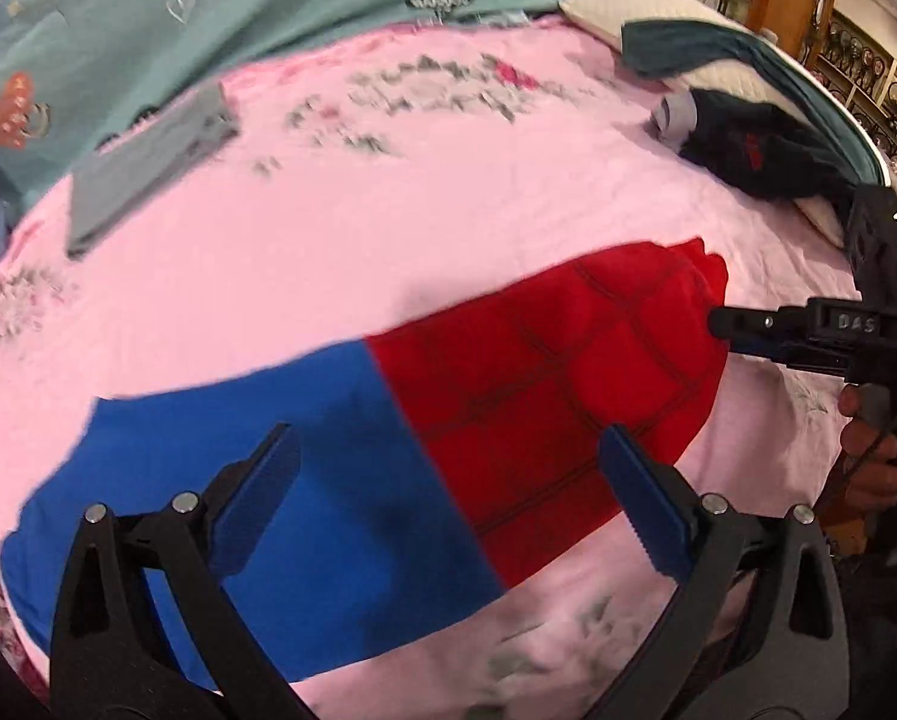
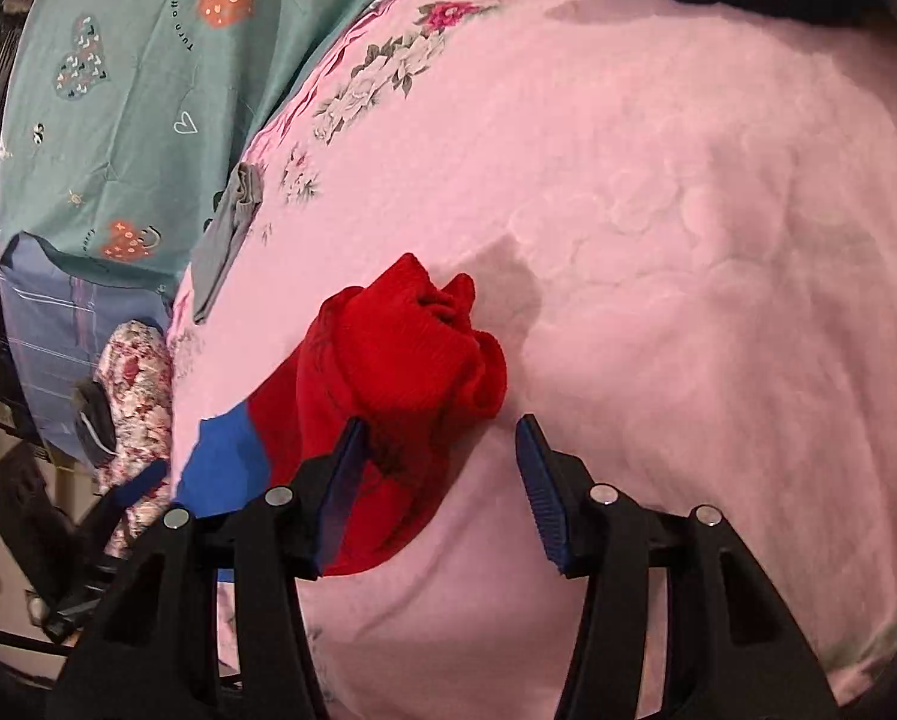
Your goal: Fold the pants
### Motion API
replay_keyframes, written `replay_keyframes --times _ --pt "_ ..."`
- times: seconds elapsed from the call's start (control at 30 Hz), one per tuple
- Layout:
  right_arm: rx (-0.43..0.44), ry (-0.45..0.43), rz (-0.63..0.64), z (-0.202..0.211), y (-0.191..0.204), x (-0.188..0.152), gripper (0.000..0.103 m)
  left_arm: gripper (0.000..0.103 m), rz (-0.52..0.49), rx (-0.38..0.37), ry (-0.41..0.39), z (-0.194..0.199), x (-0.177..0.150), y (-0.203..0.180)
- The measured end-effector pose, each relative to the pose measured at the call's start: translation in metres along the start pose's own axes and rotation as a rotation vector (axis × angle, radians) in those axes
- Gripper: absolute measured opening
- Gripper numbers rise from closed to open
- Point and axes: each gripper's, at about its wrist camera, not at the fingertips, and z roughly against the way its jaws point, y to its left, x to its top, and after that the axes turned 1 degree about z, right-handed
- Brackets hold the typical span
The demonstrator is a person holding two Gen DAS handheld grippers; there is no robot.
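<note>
Red-and-blue pants (image 1: 424,420) are lying mid-frame on the pink bed (image 1: 328,228). Left tool (image 1: 448,468) and right tool (image 2: 439,450) are hovering open, empty. Gripping the bunched red end squarely should be helping.

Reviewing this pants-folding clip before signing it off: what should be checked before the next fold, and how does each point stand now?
1. Pants lie flat on the pink sheet: not ok, red end bunched.
2. Left gripper empty: ok, jaws open above the cloth.
3. Right gripper empty: ok, open beside the red end.
4. Space for the fold: ok, the grey folded garment lies apart.
5. Legs aligned: cannot tell.
</note>
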Motion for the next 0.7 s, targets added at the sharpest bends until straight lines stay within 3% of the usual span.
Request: replay_keyframes --times 0.13,0.2,0.3,0.4,0.47,0.6,0.67,0.7 --pt "0.056 0.032 -0.024 0.001 -0.004 0.002 0.053 0.101 0.035 0.013 0.112 -0.031 -0.009 -0.012" --pt "0.136 0.065 -0.086 -0.004 -0.009 0.002 0.053 0.101 0.037 0.022 0.137 -0.038 -0.016 -0.013" --pt "0.169 0.072 -0.096 -0.008 -0.009 0.004 0.052 0.101 0.057 0.043 0.184 -0.050 -0.031 -0.015" --pt "0.161 0.069 -0.111 -0.013 -0.006 0.007 0.051 0.101 0.104 0.041 0.163 -0.049 -0.038 -0.013" --pt "0.148 0.089 -0.125 -0.020 -0.004 0.009 0.036 0.101 0.126 0.055 0.170 -0.044 -0.037 -0.013" --pt "0.136 0.076 -0.129 -0.019 -0.003 0.007 0.027 0.101 0.082 0.055 0.053 -0.014 -0.032 -0.025" --pt "0.109 0.065 -0.102 -0.017 0.003 0.007 0.027 0.101 0.014 -0.006 0.041 -0.011 -0.036 -0.037" --pt "0.086 0.058 -0.084 -0.016 0.007 0.007 0.027 0.101 -0.017 -0.056 0.073 -0.019 -0.040 -0.043"
